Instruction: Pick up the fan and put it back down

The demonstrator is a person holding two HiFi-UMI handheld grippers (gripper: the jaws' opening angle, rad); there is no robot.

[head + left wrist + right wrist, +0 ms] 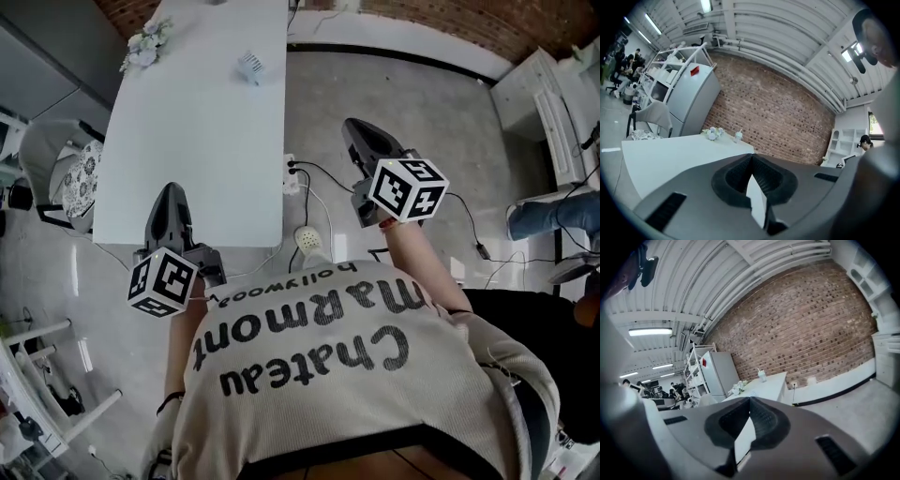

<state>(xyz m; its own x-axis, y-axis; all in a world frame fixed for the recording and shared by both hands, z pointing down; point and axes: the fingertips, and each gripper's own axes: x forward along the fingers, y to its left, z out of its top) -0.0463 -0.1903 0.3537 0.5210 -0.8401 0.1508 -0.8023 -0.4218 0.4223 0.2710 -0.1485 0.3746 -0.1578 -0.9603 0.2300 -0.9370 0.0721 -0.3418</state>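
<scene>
A small white fan (250, 66) stands near the far end of the long white table (197, 150); the same fan (738, 136) shows small and far off in the left gripper view, and again as a fan (762, 375) in the right gripper view. My left gripper (172, 192) hangs over the table's near end, its jaws shut with nothing between them (751, 158). To the right of the table, my right gripper (355, 128) is over the floor, also shut and empty (750, 401). Both are well short of the fan.
A bunch of pale flowers (145, 42) lies at the table's far left corner. A chair (56, 169) stands left of the table. A power strip (291, 175) with cables lies on the floor beside the table. White cabinets (548, 103) and another person's leg (553, 216) are at right.
</scene>
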